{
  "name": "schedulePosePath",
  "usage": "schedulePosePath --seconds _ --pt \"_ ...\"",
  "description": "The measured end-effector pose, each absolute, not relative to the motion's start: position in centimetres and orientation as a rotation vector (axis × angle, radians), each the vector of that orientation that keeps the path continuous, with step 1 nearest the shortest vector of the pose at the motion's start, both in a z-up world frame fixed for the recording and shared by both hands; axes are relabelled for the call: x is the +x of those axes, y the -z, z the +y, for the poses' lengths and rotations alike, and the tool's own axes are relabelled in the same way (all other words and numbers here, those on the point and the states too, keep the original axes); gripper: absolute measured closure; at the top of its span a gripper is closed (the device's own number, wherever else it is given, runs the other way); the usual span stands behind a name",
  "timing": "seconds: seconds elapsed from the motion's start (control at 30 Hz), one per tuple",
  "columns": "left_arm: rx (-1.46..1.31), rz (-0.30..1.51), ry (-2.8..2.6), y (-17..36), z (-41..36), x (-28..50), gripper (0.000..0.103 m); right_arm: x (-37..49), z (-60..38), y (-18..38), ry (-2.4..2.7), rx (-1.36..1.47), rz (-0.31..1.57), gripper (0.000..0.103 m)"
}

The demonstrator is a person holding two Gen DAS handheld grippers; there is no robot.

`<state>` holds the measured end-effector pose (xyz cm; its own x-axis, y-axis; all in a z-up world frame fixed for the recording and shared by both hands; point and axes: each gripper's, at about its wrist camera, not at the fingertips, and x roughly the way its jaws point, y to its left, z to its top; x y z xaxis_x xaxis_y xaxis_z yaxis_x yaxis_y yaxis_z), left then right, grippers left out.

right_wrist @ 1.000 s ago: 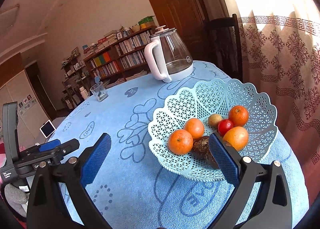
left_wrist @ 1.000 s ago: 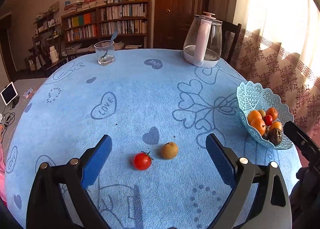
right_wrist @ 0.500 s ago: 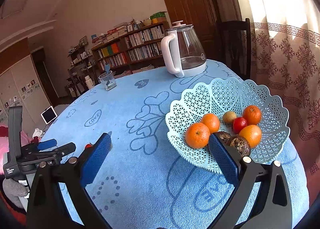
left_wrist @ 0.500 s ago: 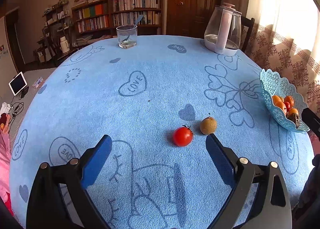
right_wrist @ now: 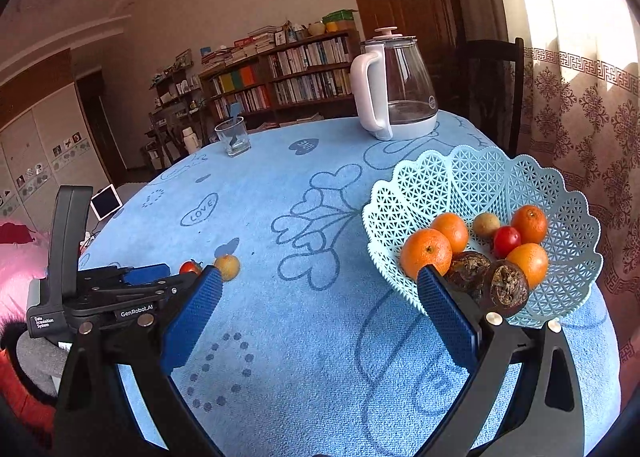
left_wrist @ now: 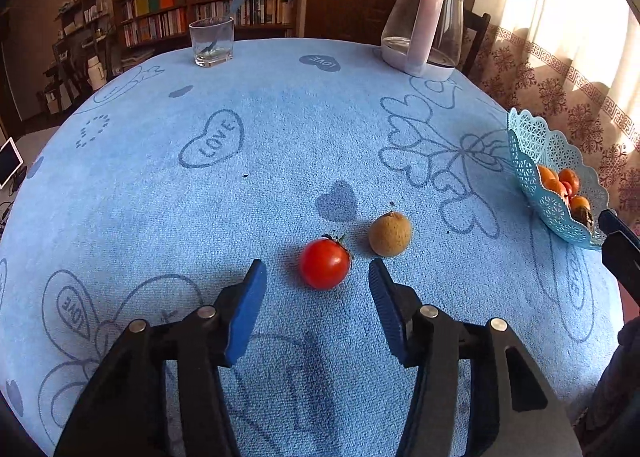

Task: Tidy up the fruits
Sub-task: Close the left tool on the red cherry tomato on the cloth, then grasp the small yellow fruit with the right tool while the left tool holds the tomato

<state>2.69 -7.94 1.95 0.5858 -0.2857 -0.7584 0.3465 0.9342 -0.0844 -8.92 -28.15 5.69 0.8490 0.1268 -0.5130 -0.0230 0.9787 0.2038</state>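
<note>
Fruit sits on my blue table cloth [left_wrist: 280,137]. I see a red tomato [left_wrist: 325,263] and a small brown fruit [left_wrist: 389,233] lying close together, maybe just touching. My left gripper [left_wrist: 316,289] has its blue fingers spread apart, and the tomato lies just in front of the gap between them, not pinched.

My right gripper [right_wrist: 320,289] is spread wide too and holds nothing. It sits low by the lacy blue basket [right_wrist: 560,193], which holds oranges [right_wrist: 426,253], a little red fruit [right_wrist: 506,239] and two dark brown ones [right_wrist: 504,287]. A kettle [right_wrist: 396,97] and a glass [left_wrist: 211,42] stand at the far side.
</note>
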Motion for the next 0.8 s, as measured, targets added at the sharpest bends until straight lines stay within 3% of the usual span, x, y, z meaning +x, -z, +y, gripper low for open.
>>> schedulePosePath --seconds 0.2,0.43,0.67,0.8 --pt "0.06 0.887 0.396 -1.2 -8.1 3.2 0.074 -8.7 -26.7 -5.4 -0.123 0.16 0.578 0.004" --pt "0.057 0.833 0.419 -2.7 -7.1 2.2 0.075 -7.0 -24.6 -5.3 -0.182 0.165 0.626 0.006" --pt "0.035 0.75 0.399 -5.5 -4.7 1.4 0.075 -2.9 -21.3 -4.4 -0.232 0.128 0.74 0.025" --pt "0.012 0.713 0.395 -6.7 -3.6 1.0 0.075 -0.7 -19.5 -3.9 -0.25 0.099 0.791 0.03"
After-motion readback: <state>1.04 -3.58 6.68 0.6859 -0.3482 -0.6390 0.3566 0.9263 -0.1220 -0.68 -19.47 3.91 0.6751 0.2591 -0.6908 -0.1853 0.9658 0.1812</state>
